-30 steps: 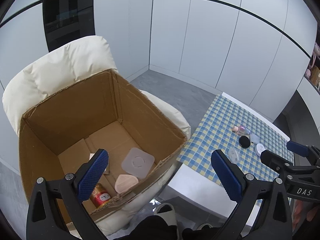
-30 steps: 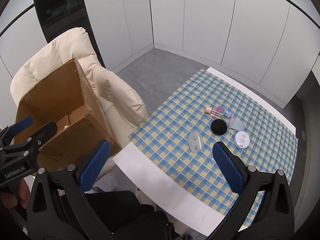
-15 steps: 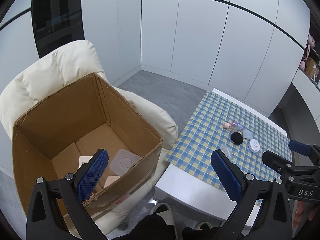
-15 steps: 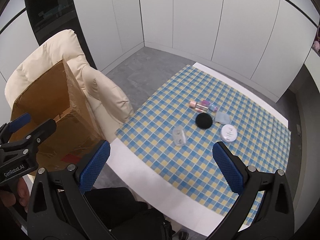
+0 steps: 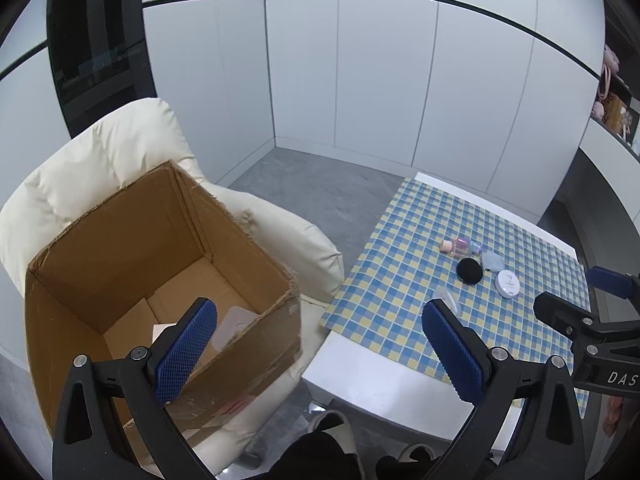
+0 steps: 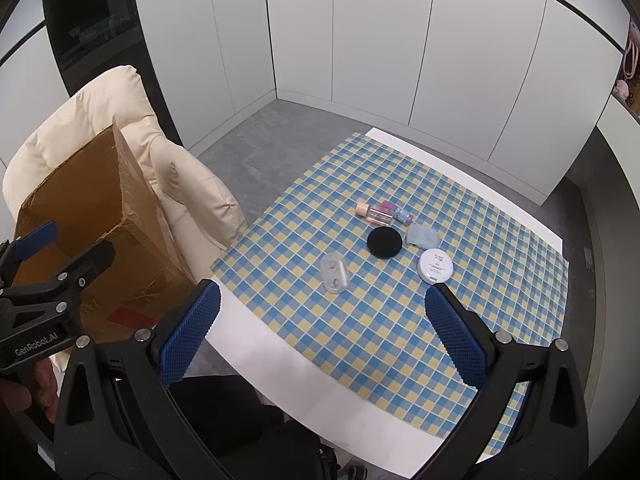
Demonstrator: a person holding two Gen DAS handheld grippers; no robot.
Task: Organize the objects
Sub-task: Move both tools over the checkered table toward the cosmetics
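Both tongs are wide open and hold nothing. Ahead of the right gripper [image 6: 320, 332], small things lie mid-cloth: a black round pad [image 6: 384, 242], white compact [image 6: 435, 266], clear case [image 6: 335, 272]. The brown box [image 5: 160, 264] sits left of the left gripper [image 5: 316, 344].

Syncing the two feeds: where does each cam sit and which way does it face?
Left wrist: on the left claw, raised, looking down into the box on the chair; table at right; right claw at the edge.
Right wrist: on the right claw, looking down at the table; left claw and hand at left.
Shared: box, chair, table, black disc.
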